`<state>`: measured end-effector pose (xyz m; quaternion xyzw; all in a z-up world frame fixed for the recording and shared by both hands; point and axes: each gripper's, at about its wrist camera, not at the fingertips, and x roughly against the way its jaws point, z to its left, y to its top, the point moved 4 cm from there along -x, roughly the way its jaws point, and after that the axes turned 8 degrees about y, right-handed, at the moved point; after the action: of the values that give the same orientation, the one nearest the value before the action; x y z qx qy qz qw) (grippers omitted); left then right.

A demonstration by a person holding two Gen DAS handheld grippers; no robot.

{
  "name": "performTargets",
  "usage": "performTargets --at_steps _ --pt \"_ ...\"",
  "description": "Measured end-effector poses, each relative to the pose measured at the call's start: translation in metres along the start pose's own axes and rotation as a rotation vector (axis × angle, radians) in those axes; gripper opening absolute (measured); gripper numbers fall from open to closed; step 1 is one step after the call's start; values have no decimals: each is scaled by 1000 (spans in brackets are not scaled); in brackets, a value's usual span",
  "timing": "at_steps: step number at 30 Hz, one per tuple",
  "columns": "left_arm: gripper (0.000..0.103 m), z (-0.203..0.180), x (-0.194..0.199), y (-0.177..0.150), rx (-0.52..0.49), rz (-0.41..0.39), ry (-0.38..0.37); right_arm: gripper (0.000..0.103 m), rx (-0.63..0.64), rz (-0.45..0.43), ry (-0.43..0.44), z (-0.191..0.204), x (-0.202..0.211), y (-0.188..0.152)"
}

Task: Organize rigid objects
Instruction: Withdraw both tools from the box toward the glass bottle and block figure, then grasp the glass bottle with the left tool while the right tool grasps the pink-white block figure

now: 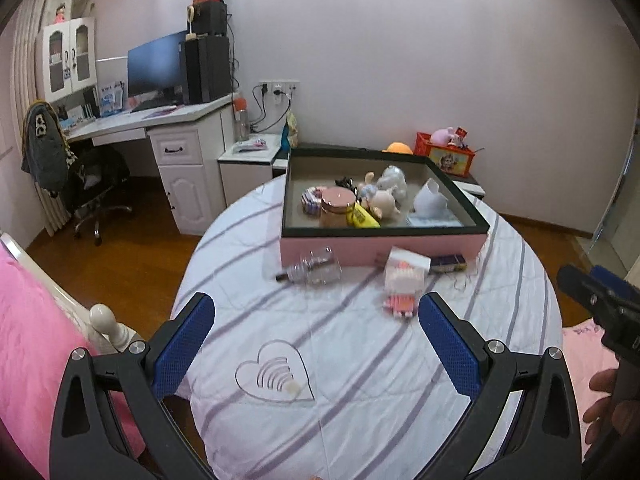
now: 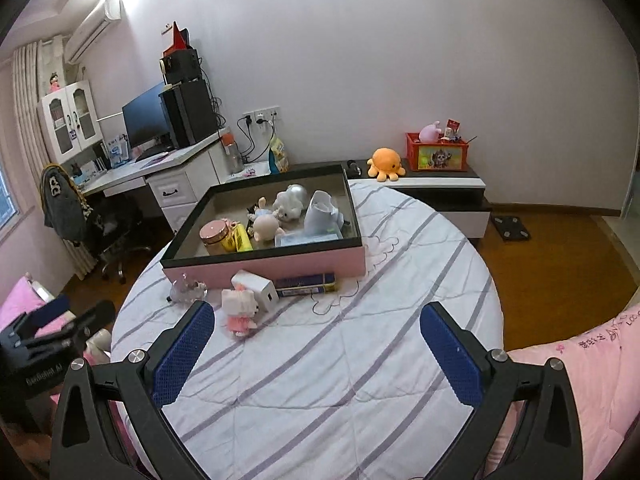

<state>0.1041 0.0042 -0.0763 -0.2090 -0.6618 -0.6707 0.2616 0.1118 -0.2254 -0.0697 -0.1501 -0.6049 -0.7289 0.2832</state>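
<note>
A pink box with a black rim (image 1: 380, 251) (image 2: 280, 266) sits on a round striped bed and holds several toys, a pink jar (image 1: 335, 206) and a white vase (image 1: 432, 200). In front of it lie a clear glass bottle (image 1: 316, 268) (image 2: 188, 290), a pink-and-white block figure (image 1: 402, 284) (image 2: 239, 308), a small white box (image 2: 258, 286) and a dark blue tin (image 1: 448, 263) (image 2: 306, 283). My left gripper (image 1: 316, 344) is open and empty, short of these items. My right gripper (image 2: 318, 344) is open and empty too.
A white desk (image 1: 172, 120) with a monitor, speakers and an office chair (image 1: 96, 188) stands at the back left. A low cabinet (image 2: 440, 184) at the back right carries an orange plush and a red crate. Pink bedding (image 2: 580, 368) lies at the right.
</note>
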Motion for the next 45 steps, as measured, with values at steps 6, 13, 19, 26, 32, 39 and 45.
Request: performTargets --at_steps 6,13,19,26,32,39,45 --pt "103 -1 6 -3 -3 -5 2 103 13 -3 14 9 4 -4" --pt "103 2 5 -4 9 8 -2 103 18 7 22 13 2 -7" --pt "103 3 -3 -4 8 22 0 103 24 26 25 15 -3 -10" --pt "103 7 -42 -5 23 73 18 103 24 110 40 20 -36 -21" --pt "103 10 -83 -3 24 119 30 103 26 166 36 25 -69 -28" --pt "103 5 -133 -4 35 192 2 103 31 238 36 33 -106 -41" --pt "103 2 -172 -4 60 245 5 103 32 277 42 37 -132 -47"
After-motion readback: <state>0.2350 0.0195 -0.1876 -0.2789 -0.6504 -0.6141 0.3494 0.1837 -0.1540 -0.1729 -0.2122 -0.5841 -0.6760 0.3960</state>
